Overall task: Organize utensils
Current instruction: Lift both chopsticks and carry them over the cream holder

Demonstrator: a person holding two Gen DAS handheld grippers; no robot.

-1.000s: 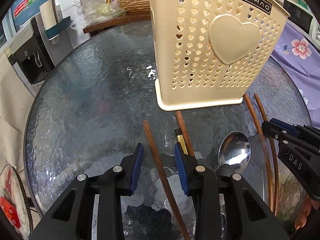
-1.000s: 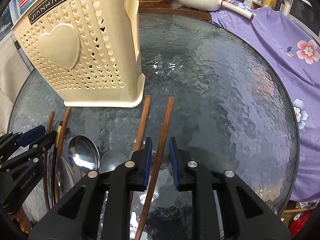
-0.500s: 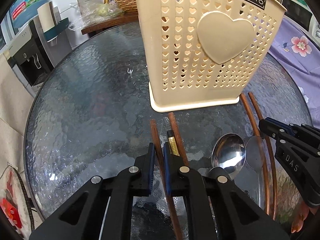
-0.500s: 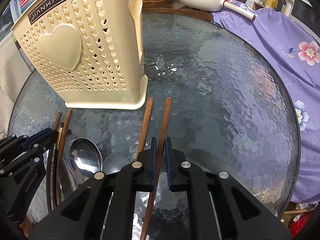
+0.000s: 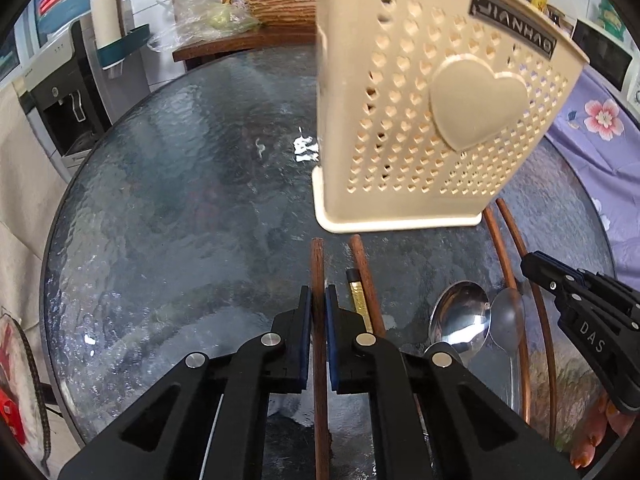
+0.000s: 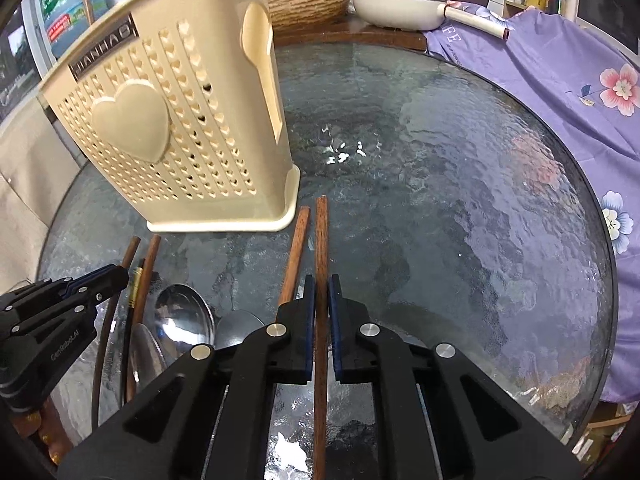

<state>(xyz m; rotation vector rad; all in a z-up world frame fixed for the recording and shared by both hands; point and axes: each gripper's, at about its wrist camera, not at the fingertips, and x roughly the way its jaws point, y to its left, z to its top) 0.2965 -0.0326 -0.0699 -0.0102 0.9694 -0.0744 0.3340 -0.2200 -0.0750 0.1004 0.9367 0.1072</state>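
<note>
The round textured-glass table point(image 5: 168, 216) fills most of both views, its dark rim curving down the left of the left wrist view and down the right of the right wrist view, with bare glass across the left half of one and the right half of the other. A purple floral cloth point(image 6: 560, 80) drapes the far right edge. The cream perforated utensil holder point(image 5: 420, 120) stands upright at upper centre-right. Below it lie two spoons point(image 5: 460, 316) and loose chopsticks. The left gripper point(image 5: 319, 300) pinches one wooden chopstick point(image 5: 318, 264) at bottom centre; the right gripper point(image 6: 321, 292) clamps another chopstick point(image 6: 321, 232), both pointing toward the holder.
</note>
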